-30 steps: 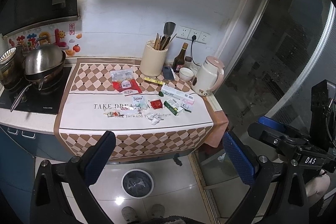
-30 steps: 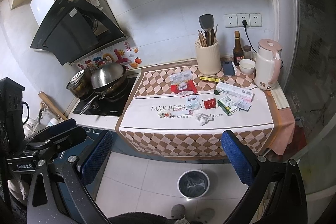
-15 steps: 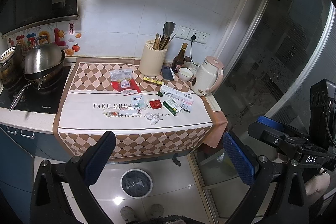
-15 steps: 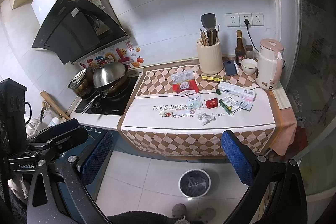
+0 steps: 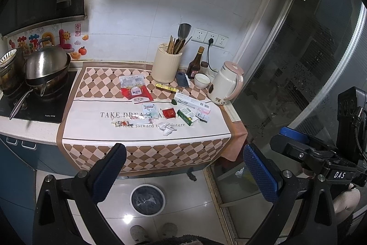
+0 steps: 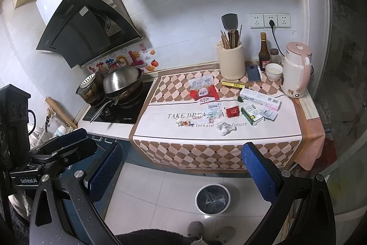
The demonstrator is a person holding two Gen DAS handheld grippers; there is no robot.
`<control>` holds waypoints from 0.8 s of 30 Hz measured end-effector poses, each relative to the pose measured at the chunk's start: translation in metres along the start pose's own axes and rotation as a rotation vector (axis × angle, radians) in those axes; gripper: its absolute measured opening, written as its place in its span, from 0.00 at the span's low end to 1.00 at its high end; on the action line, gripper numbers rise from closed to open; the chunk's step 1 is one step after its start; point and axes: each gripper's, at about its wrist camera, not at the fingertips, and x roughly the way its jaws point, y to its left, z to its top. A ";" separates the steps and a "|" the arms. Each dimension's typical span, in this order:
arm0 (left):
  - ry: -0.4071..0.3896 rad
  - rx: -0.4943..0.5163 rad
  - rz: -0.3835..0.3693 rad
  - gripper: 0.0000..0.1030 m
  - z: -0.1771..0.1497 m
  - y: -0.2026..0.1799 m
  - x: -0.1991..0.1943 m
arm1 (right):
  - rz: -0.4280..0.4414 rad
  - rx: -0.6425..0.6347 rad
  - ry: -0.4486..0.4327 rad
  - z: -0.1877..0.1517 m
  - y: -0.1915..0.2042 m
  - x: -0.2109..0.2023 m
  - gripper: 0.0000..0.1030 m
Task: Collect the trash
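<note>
Both the left gripper (image 5: 183,167) and right gripper (image 6: 182,164) hang back with jaws apart, empty, surveying wrappers (image 5: 136,90) strewn on the worktop (image 5: 91,128) above the bin (image 5: 147,199).

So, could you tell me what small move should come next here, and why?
Probably bring the right gripper forward and down toward the crumpled white paper, the scrap nearest the counter's front edge. Both grippers are open, empty and well short of the counter, and the bin waits on the floor below.
</note>
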 end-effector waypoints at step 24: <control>0.009 -0.004 -0.020 1.00 0.003 -0.001 0.005 | 0.005 0.010 0.008 -0.011 0.002 0.007 1.00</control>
